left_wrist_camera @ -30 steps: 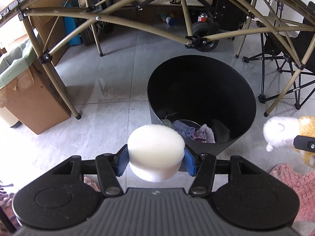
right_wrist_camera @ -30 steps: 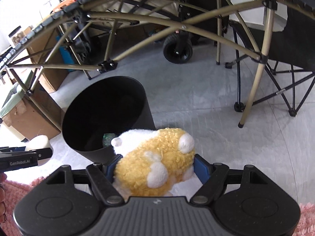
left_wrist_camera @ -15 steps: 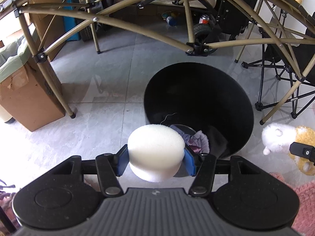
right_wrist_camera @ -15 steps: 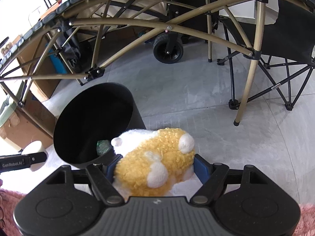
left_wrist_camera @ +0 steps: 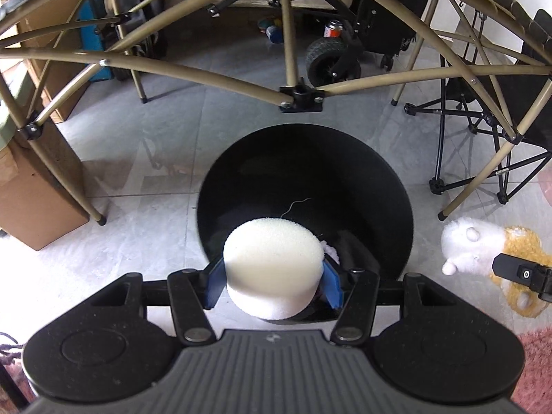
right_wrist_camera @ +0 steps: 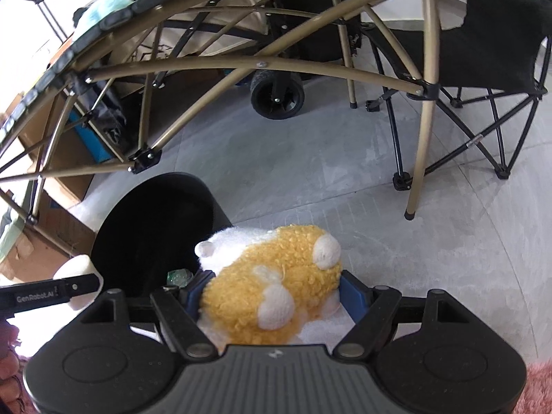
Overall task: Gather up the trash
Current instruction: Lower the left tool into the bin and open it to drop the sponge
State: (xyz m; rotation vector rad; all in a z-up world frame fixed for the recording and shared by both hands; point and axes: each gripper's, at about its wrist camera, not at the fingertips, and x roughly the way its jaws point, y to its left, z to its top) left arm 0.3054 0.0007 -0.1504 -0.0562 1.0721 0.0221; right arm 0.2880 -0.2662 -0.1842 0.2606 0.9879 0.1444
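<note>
The left gripper (left_wrist_camera: 274, 288) is clamping a white foam puck (left_wrist_camera: 272, 269) over the black trash bin's (left_wrist_camera: 362, 186) near rim; the right gripper (right_wrist_camera: 272, 302) is gripping a yellow-and-white plush toy (right_wrist_camera: 276, 283) just beside it. Next move: opening the left jaws above the bin's mouth.

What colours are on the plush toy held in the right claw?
Yellow-orange with white patches; the plush toy shows best in the right wrist view.
</note>
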